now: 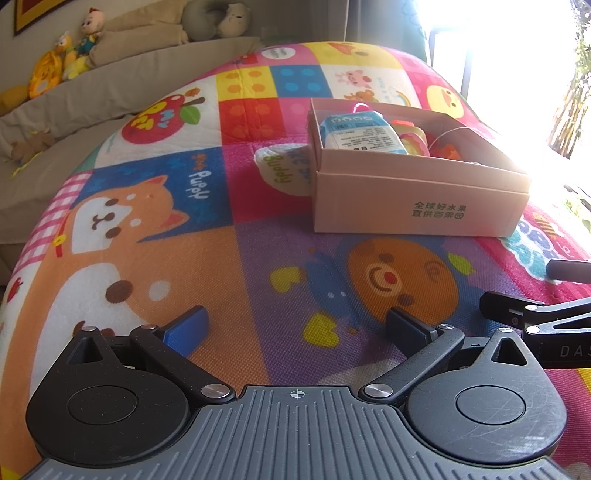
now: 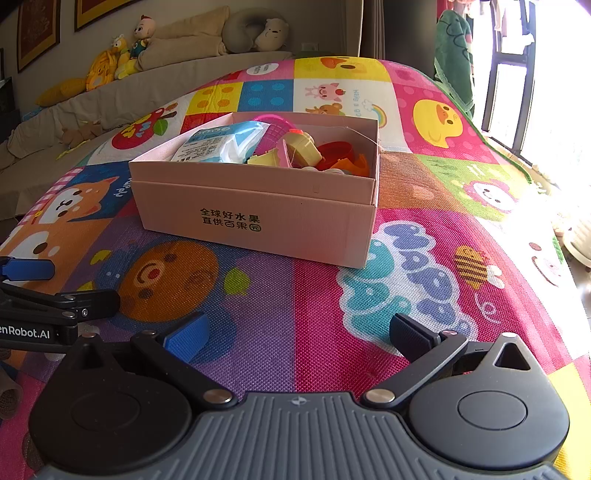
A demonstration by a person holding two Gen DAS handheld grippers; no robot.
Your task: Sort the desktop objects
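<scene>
A pink cardboard box (image 1: 417, 206) (image 2: 258, 218) stands on the colourful play mat (image 1: 258, 258) (image 2: 314, 295). Inside it lie a blue-and-white wipes pack (image 1: 360, 133) (image 2: 221, 142), a pink basket (image 2: 275, 127), a yellow toy (image 2: 301, 147) and red and orange toys (image 2: 343, 157). My left gripper (image 1: 297, 326) is open and empty, low over the mat in front of the box. My right gripper (image 2: 297, 334) is open and empty, also in front of the box. Each gripper shows at the edge of the other's view.
A beige sofa (image 2: 92, 99) with plush toys (image 2: 122, 55) and a neck pillow (image 2: 255, 31) runs along the back left. A bright window (image 2: 546, 74) and a green cloth (image 2: 452, 51) are at the right. A white pot (image 2: 580, 236) sits past the mat's right edge.
</scene>
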